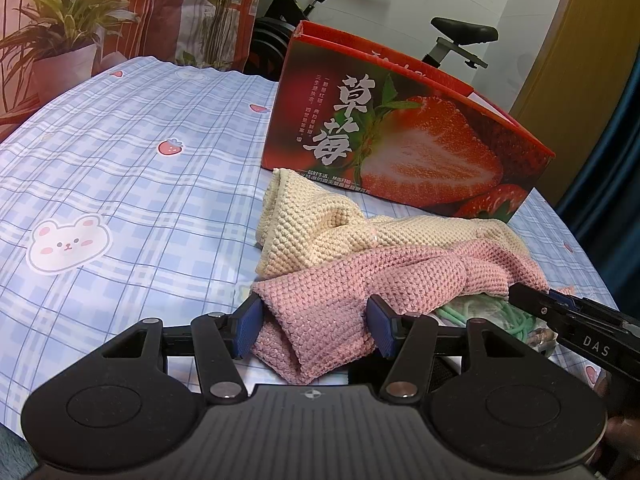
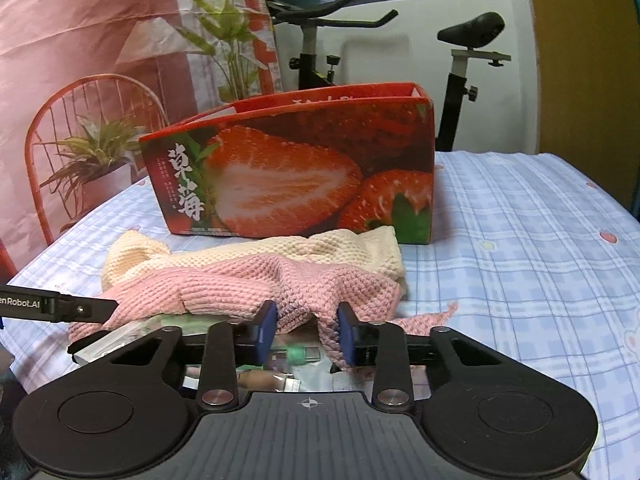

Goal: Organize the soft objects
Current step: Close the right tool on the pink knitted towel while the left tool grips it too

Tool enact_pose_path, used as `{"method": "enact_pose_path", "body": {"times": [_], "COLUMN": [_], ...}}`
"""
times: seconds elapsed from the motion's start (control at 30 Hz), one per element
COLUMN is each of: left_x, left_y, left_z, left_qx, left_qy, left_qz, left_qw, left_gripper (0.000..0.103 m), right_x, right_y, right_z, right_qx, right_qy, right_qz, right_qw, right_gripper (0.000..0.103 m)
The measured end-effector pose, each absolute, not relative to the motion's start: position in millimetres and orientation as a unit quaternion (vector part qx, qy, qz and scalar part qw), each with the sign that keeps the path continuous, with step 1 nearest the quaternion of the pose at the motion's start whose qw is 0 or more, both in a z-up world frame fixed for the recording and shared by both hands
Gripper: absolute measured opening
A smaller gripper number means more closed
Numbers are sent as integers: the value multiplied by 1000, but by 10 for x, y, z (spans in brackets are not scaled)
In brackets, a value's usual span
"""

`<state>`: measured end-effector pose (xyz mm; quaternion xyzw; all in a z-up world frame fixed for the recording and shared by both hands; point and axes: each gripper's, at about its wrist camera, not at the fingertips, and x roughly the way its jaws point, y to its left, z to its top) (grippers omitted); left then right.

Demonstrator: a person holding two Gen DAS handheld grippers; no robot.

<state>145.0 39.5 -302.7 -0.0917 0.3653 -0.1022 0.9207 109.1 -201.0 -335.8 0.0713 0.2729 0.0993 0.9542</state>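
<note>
Up close in the left wrist view, the left gripper (image 1: 314, 326) clamps a folded end of the pink knitted cloth (image 1: 384, 276), which lies on the cream knitted cloth (image 1: 320, 224) on the checked bedsheet (image 1: 120, 160), just before the strawberry box (image 1: 400, 136). From the right wrist view, the right gripper (image 2: 307, 330) pinches a fold of the same pink cloth (image 2: 248, 280), with the cream one (image 2: 280, 252) touching the box's (image 2: 288, 168) foot.

Soft, even indoor light falls on both views, with only faint shadows under the knitted cloths (image 1: 360, 248). Fisheye bending curves the edges, the corners go black, and focus stays mostly sharp.
</note>
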Motion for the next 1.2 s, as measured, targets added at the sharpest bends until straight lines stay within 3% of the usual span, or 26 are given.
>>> {"method": "enact_pose_path", "body": {"times": [0.23, 0.33, 0.57, 0.63, 0.77, 0.87, 1.2], "left_x": [1377, 1340, 1376, 1382, 1350, 1301, 1223], "left_y": [401, 388, 377, 412, 431, 407, 353], "left_z": [-2929, -2877, -2938, -2943, -2902, -2830, -2304], "left_qx": [-101, -104, -100, -108, -110, -99, -67], "left_qy": [358, 347, 360, 358, 343, 323, 240], "left_qz": [-102, -110, -111, -111, -124, -134, -154], "left_qw": [923, 926, 921, 921, 925, 932, 956], "left_gripper": [61, 67, 70, 61, 16, 11, 10], "right_x": [1070, 1059, 1031, 1032, 1021, 1008, 955], "right_y": [-2005, -1985, -1878, -1863, -1853, -1850, -1939], "right_z": [-3336, -3324, -3316, -3315, -3317, -3296, -2955], "right_qx": [69, 68, 54, 52, 58, 57, 72], "right_qy": [267, 265, 266, 266, 266, 262, 206], "right_qz": [107, 112, 141, 142, 142, 147, 148], "right_qw": [955, 955, 952, 952, 952, 952, 965], "right_gripper": [20, 18, 17, 17, 17, 15, 8]}}
